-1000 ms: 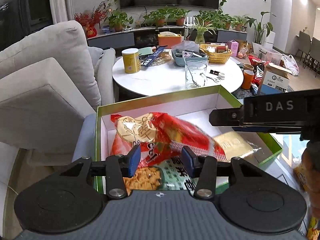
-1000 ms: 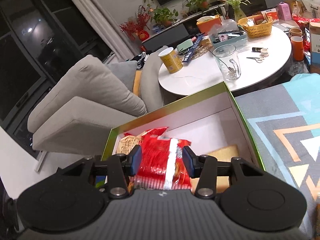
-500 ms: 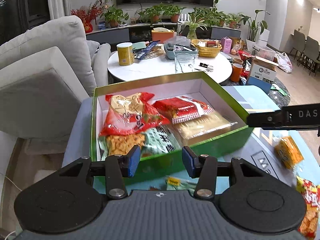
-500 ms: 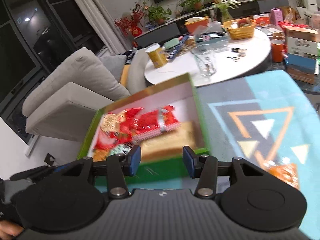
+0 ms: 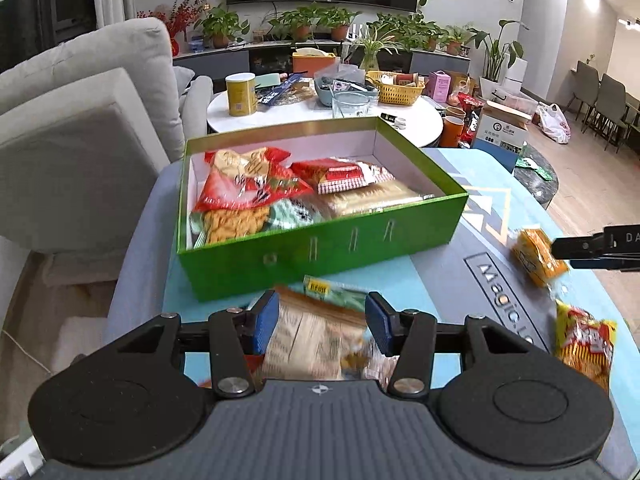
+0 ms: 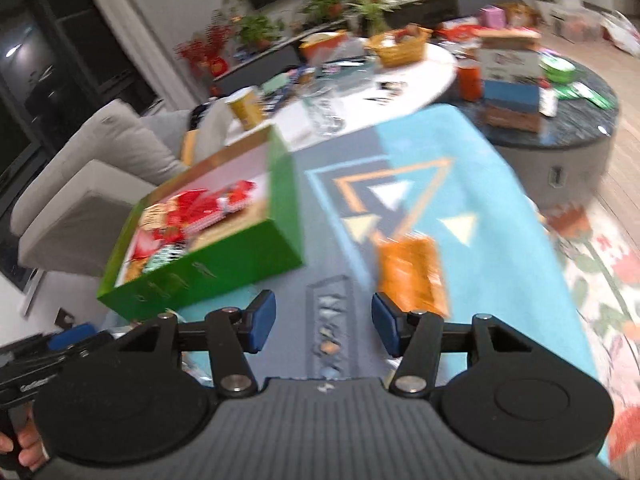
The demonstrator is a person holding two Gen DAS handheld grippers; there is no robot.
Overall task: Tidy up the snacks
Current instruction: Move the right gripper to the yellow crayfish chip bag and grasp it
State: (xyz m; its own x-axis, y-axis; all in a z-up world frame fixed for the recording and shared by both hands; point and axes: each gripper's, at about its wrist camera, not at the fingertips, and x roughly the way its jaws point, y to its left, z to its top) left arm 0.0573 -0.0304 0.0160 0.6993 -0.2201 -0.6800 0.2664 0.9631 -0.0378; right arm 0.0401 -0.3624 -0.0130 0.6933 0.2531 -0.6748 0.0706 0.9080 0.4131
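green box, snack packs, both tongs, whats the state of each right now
green box: lid off, holding several snack packs
red snack pack: lying inside the box, on top
orange snack pack: loose on the mat, outside the box
yellow-red snack pack: loose on the mat, near its edge
clear cracker pack: on the mat, between the left pads, not pinched
left tongs: opening
right tongs: opening, nothing between them
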